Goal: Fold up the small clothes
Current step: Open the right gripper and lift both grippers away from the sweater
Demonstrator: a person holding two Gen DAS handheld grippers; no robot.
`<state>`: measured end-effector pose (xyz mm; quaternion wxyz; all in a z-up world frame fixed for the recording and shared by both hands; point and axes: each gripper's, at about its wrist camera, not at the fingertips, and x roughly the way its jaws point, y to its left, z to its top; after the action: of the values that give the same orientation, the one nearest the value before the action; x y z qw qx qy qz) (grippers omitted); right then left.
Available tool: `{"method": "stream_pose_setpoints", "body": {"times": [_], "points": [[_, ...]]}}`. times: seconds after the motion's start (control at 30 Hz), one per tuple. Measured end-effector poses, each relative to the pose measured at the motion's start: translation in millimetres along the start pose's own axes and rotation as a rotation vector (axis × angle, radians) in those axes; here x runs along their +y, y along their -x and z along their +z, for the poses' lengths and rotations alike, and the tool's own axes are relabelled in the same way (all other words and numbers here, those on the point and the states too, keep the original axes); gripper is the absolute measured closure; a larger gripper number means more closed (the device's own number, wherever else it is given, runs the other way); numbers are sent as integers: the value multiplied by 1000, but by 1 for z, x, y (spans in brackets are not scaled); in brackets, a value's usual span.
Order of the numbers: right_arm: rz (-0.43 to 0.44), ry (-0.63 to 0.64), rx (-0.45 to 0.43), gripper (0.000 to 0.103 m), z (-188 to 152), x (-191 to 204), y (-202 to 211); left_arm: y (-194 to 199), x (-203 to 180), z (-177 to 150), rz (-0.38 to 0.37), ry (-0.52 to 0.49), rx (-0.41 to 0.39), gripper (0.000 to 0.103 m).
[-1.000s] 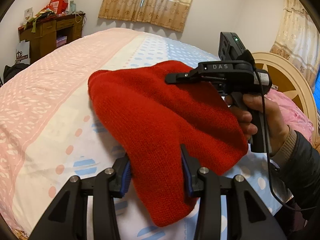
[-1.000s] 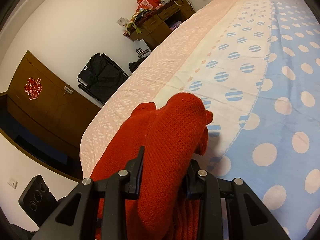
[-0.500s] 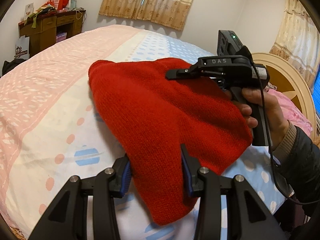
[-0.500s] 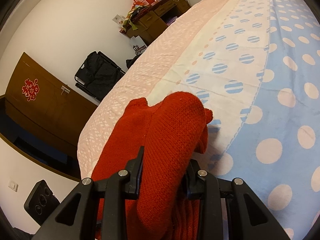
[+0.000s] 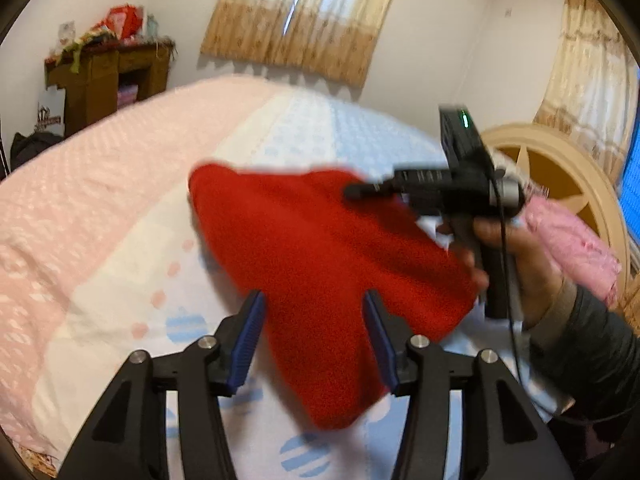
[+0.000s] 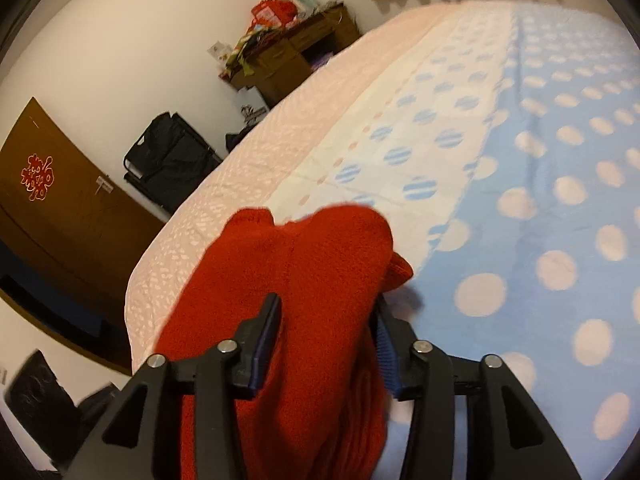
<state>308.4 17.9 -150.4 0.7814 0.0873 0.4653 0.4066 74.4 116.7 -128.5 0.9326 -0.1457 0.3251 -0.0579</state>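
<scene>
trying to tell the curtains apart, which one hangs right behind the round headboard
The right-hand curtain, in the corner by the headboard. The other curtain hangs on the far wall, beyond the bed.

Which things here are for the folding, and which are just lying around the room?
For the job:
red knit garment
left gripper
right gripper
bed

Just lying about:
wooden desk
curtains
black bag
pink pillow
</scene>
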Motion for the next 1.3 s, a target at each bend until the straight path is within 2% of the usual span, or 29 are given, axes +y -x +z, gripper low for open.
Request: {"method": "stream_pose_setpoints", "body": {"times": [0.07,0.13,0.23,0.27,0.33,0.47,0.63,0.73,0.83,0.9,0.97,1.0,1.07,1.13,1.2,1.3], "points": [[0,13,-52,50,-2,8,20,9,0,7,15,-6,-42,45],[51,27,-70,49,-7,19,33,7,-1,12,53,-31,-61,39],[128,62,-36,48,-20,40,40,-14,8,13,149,-34,-23,39],[158,72,-3,48,-27,47,37,-22,15,9,157,-14,6,39],[161,87,30,48,-39,53,35,-33,26,0,161,11,51,39],[79,94,127,48,-65,49,24,-36,30,-10,156,17,59,39],[35,111,106,49,-81,47,33,-37,21,-16,163,-20,56,39],[10,133,97,49,-82,43,25,-40,20,-18,162,-21,45,37],[14,124,66,49,-84,41,24,-38,24,-19,165,-8,38,33],[19,93,29,49,-84,43,33,-34,22,-17,185,-13,35,26],[-6,81,-11,48,-85,48,45,-26,20,-14,197,-12,28,24],[-27,85,-33,47,-87,53,53,-22,18,-12,201,-14,25,24],[-99,120,-79,41,-91,65,68,-10,13,-12,207,-32,13,23],[-194,167,-138,36,-96,80,84,-2,7,-10,217,-51,-6,16],[-251,196,-175,36,-100,90,96,8,2,-6,213,-60,-38,11],[-295,220,-220,36,-104,101,111,22,-6,2,199,-70,-75,10]]}}
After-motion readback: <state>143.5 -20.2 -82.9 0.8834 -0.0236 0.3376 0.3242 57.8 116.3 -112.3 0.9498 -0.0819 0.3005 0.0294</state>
